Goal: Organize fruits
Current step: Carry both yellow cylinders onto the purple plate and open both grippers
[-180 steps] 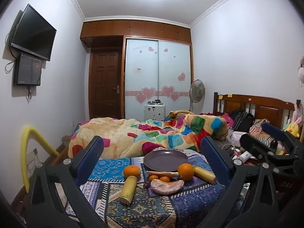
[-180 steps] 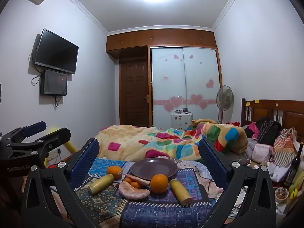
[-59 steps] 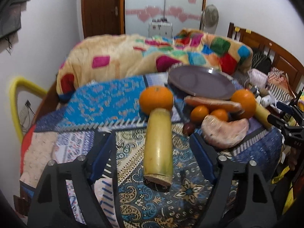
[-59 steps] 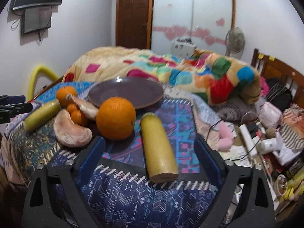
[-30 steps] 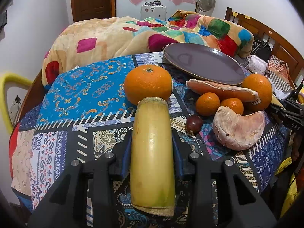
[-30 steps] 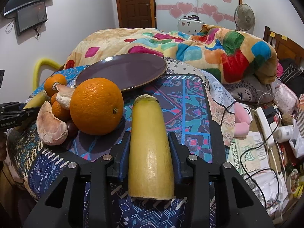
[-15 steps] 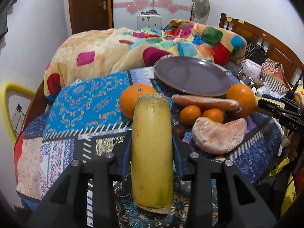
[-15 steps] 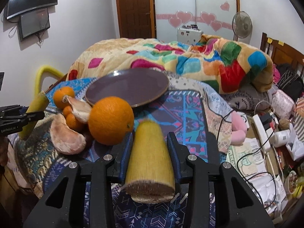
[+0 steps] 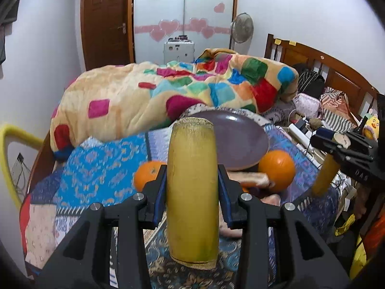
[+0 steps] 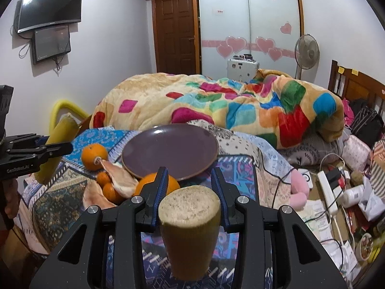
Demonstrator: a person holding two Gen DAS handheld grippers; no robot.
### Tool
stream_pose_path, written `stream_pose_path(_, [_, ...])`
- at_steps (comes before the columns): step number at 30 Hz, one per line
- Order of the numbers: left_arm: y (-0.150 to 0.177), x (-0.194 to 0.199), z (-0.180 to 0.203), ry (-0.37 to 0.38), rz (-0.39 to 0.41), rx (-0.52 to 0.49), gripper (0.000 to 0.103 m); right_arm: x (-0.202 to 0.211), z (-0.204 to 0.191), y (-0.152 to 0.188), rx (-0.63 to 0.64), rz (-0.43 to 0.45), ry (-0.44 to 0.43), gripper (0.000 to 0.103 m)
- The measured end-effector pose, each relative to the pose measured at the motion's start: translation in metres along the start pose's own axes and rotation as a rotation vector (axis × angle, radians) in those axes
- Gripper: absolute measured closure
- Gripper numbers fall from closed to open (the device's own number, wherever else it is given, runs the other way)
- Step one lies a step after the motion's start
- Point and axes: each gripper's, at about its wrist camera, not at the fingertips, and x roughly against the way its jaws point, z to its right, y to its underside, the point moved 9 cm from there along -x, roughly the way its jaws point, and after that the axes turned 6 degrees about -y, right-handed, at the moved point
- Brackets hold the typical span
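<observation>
My left gripper (image 9: 192,187) is shut on a yellow sugarcane piece (image 9: 192,192), held above the patterned cloth (image 9: 96,159). My right gripper (image 10: 189,185) is shut on a second sugarcane piece (image 10: 190,228), tilted so its cut end faces the camera. An empty purple plate (image 10: 170,151) sits behind the fruit; it also shows in the left wrist view (image 9: 240,139). Two big oranges (image 10: 93,156) (image 9: 276,171), small tangerines (image 10: 108,187) and peeled pomelo segments (image 10: 120,175) lie in front of the plate.
A colourful quilt (image 10: 216,106) is heaped on the bed behind the plate. Cables, a power strip (image 10: 327,187) and clutter lie to the right. A yellow tube (image 9: 9,154) stands at the left by the wall. A wooden headboard (image 9: 324,72) is at the far right.
Both grippers closed on the sugarcane pieces and have lifted them off the cloth. The right piece has tilted up, its cut end now towards the camera.
</observation>
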Motion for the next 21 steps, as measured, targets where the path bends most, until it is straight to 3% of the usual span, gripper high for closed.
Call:
stream_pose_path(9, [-0.029,-0.014,0.017,0.018,0.021,-0.013,0.065,-0.006,-0.006,-0.026,0.013,0.044,-0.020,0.069])
stream_pose_path(21, [-0.049,-0.069,0.017,0.005,-0.054,-0.006,0.065,-0.041,-0.019,-0.049,0.083,0.022,-0.036,0.069])
